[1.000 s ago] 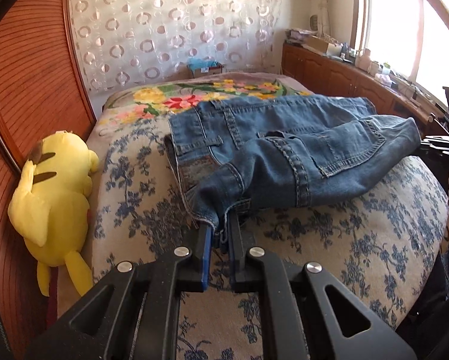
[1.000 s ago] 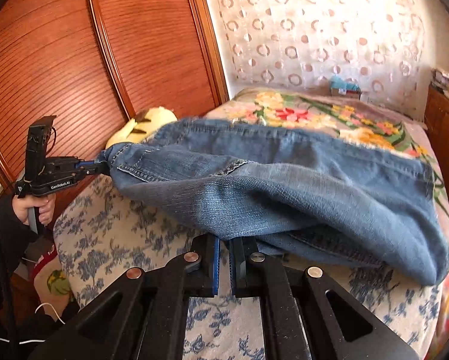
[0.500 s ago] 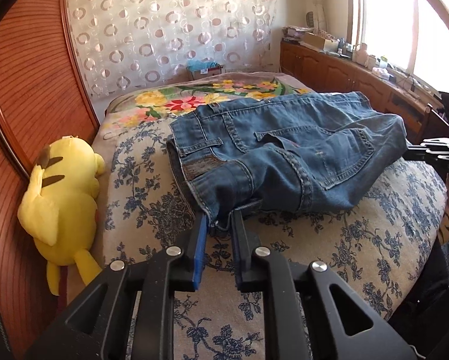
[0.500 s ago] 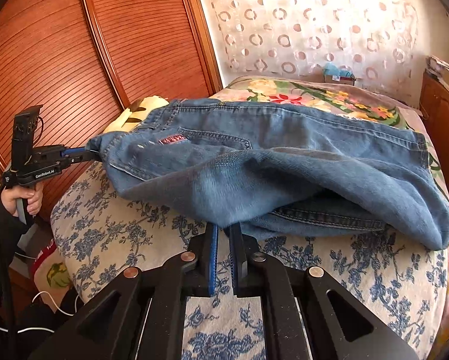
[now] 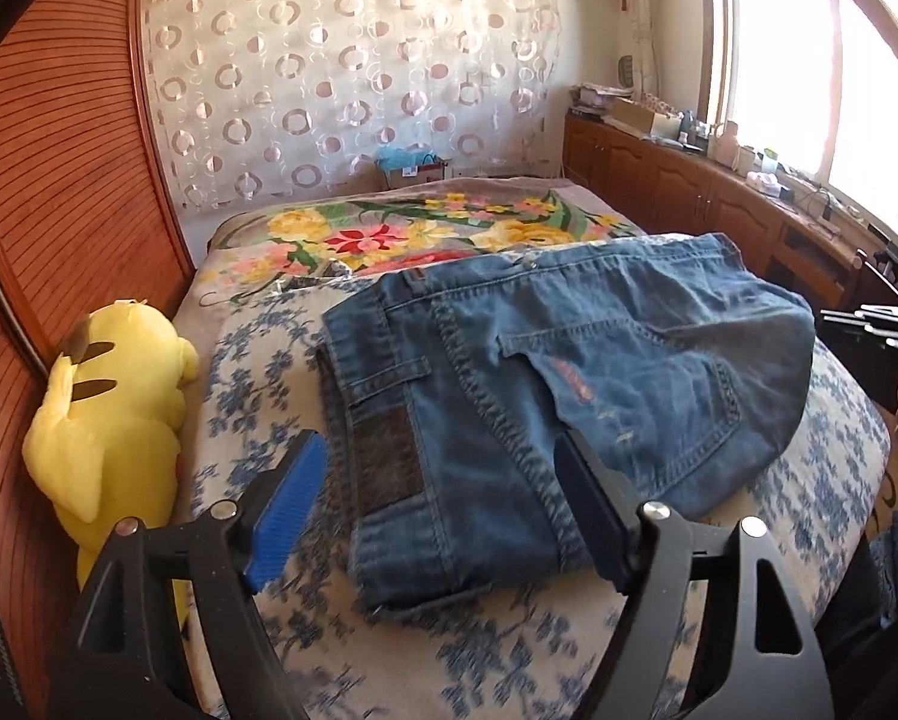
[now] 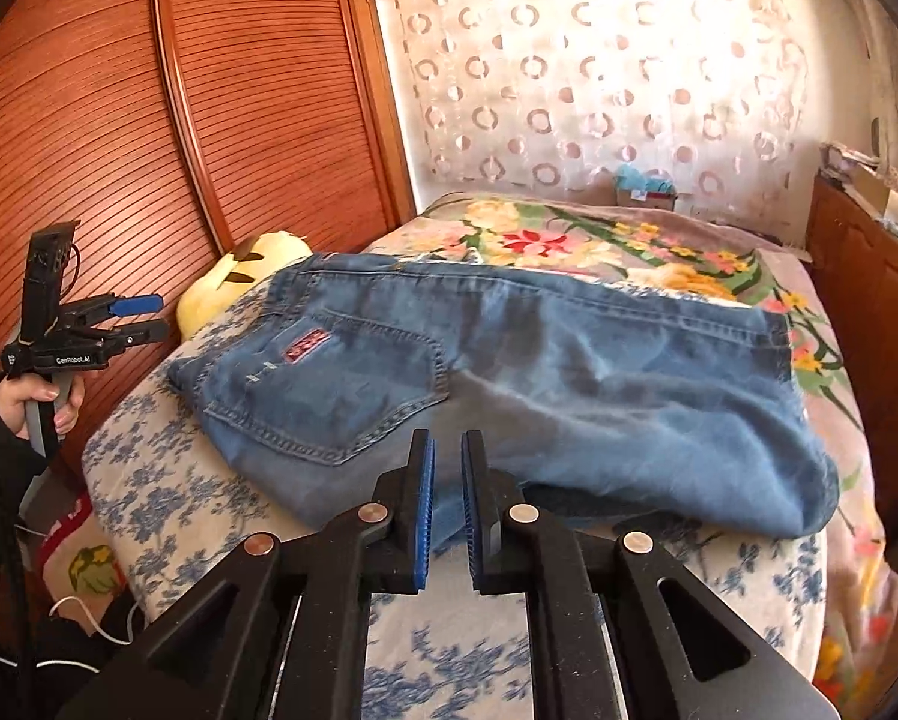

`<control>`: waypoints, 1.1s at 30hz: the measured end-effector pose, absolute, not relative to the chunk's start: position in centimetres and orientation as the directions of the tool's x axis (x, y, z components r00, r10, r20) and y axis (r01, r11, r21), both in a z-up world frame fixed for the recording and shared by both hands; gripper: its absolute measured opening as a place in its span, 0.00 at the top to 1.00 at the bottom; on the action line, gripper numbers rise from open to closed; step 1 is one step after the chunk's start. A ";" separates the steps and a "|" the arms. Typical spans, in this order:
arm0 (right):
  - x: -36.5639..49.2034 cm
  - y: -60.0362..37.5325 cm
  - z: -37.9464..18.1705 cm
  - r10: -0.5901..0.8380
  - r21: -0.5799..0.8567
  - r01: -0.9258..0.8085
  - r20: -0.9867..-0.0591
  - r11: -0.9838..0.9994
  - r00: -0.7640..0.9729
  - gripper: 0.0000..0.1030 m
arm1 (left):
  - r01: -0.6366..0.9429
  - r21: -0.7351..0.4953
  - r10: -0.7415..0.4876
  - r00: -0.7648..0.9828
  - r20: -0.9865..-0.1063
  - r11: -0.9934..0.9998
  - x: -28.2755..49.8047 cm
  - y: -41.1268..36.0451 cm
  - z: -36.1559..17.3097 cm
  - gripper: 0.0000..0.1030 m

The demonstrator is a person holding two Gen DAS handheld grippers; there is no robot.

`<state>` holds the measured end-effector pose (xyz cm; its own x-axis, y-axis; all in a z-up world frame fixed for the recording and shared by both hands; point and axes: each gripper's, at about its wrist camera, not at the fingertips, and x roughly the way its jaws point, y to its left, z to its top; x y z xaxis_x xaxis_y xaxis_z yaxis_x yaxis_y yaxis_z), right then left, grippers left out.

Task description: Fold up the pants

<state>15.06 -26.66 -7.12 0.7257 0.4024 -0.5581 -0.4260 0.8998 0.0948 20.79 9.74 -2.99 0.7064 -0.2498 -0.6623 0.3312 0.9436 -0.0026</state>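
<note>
Folded blue jeans (image 5: 539, 396) lie flat on the bed's blue-flowered cover; they also show in the right wrist view (image 6: 509, 372), back pocket up. My left gripper (image 5: 440, 456) is wide open, its fingers to either side of the near waistband end, holding nothing. It also shows in the right wrist view (image 6: 140, 318), held off the bed's left side. My right gripper (image 6: 448, 450) is slightly open just above the near edge of the jeans, with nothing clearly held between its pads. It shows at the far right edge of the left wrist view (image 5: 869, 330).
A yellow plush toy (image 5: 107, 414) lies at the bed's left edge against the wooden slatted wardrobe (image 6: 119, 108). A floral blanket (image 5: 401, 240) covers the far half of the bed. A wooden cabinet (image 5: 689, 192) with clutter runs under the window at right.
Both grippers have let go of the jeans, which dropped flat onto the bed. The left gripper opened wide; the right opened slightly. Both pulled back a little.
</note>
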 end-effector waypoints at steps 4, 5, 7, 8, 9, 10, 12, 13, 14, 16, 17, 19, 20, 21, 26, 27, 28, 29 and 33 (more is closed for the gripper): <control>16.1 -26.5 -7.7 0.379 0.081 -0.407 -0.564 0.910 0.734 0.86 | 0.367 -0.029 -0.297 0.700 -0.649 0.930 22.8 7.1 -2.7 0.23; 16.4 -26.6 -7.8 0.372 0.078 -0.401 -0.564 0.913 0.738 0.86 | 0.375 -0.029 -0.303 0.700 -0.646 0.927 23.3 6.4 -2.7 0.23; 17.0 -27.0 -7.9 0.357 0.078 -0.382 -0.566 0.921 0.744 0.84 | 0.397 -0.029 -0.322 0.699 -0.639 0.917 24.4 4.6 -2.5 0.23; 17.4 -27.4 -7.9 0.349 0.079 -0.373 -0.567 0.924 0.746 0.84 | 0.405 -0.031 -0.331 0.697 -0.636 0.914 24.8 4.0 -2.4 0.23; 17.7 -27.7 -7.9 0.342 0.079 -0.365 -0.569 0.928 0.748 0.82 | 0.416 -0.034 -0.341 0.693 -0.635 0.909 25.4 3.3 -2.4 0.23; 18.1 -28.1 -7.9 0.333 0.078 -0.354 -0.570 0.932 0.751 0.82 | 0.427 -0.037 -0.351 0.687 -0.636 0.903 25.9 2.5 -2.4 0.23; 18.9 -28.8 -7.9 0.313 0.075 -0.332 -0.572 0.940 0.758 0.81 | 0.447 -0.038 -0.365 0.674 -0.643 0.894 27.2 0.9 -2.5 0.23; 19.4 -29.2 -7.9 0.300 0.071 -0.320 -0.575 0.945 0.761 0.81 | 0.455 -0.035 -0.367 0.669 -0.646 0.890 27.9 -0.1 -2.7 0.23; 19.9 -29.5 -7.8 0.290 0.067 -0.310 -0.577 0.948 0.763 0.81 | 0.462 -0.034 -0.371 0.663 -0.650 0.886 28.5 -0.8 -2.8 0.24; 21.0 -30.3 -7.7 0.268 0.058 -0.290 -0.582 0.955 0.768 0.80 | 0.478 -0.032 -0.378 0.650 -0.660 0.878 29.8 -2.2 -3.3 0.24; 21.6 -30.7 -7.6 0.255 0.052 -0.278 -0.584 0.959 0.771 0.79 | 0.483 -0.029 -0.379 0.646 -0.662 0.875 30.3 -2.8 -3.4 0.23; 23.0 -31.6 -7.4 0.235 0.045 -0.258 -0.589 0.965 0.773 0.78 | 0.494 -0.024 -0.380 0.635 -0.672 0.869 31.5 -4.3 -3.9 0.23; 23.6 -32.0 -7.3 0.227 0.041 -0.252 -0.591 0.967 0.774 0.78 | 0.498 -0.022 -0.380 0.632 -0.676 0.867 31.9 -4.7 -4.0 0.23; 24.2 -32.3 -7.2 0.219 0.036 -0.246 -0.593 0.969 0.775 0.77 | 0.502 -0.019 -0.380 0.628 -0.679 0.864 32.4 -5.2 -4.2 0.23; 28.0 -34.2 -6.9 0.178 0.020 -0.209 -0.608 0.978 0.774 0.73 | 0.514 0.000 -0.370 0.618 -0.694 0.858 34.7 -7.3 -5.2 0.23; 28.6 -34.3 -6.9 0.175 0.021 -0.205 -0.609 0.979 0.773 0.73 | 0.513 0.001 -0.368 0.617 -0.696 0.859 35.0 -7.6 -5.4 0.23; 29.4 -34.5 -6.9 0.170 0.022 -0.198 -0.611 0.980 0.773 0.73 | 0.510 -0.002 -0.366 0.615 -0.698 0.860 35.3 -7.7 -5.6 0.23; 30.3 -34.4 -7.1 0.166 0.022 -0.193 -0.614 0.981 0.772 0.73 | 0.506 -0.003 -0.363 0.614 -0.701 0.863 35.7 -7.9 -5.8 0.23; 32.6 -34.9 -7.6 0.172 0.053 -0.178 -0.618 0.983 0.767 0.72 | 0.494 0.014 -0.339 0.615 -0.712 0.869 36.4 -8.7 -6.9 0.23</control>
<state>32.60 -34.86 -7.57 0.7670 0.1724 -0.6181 -0.1779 0.9826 0.0533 36.41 -8.67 -6.90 0.6150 -0.3387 -0.7121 0.4945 0.8691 0.0137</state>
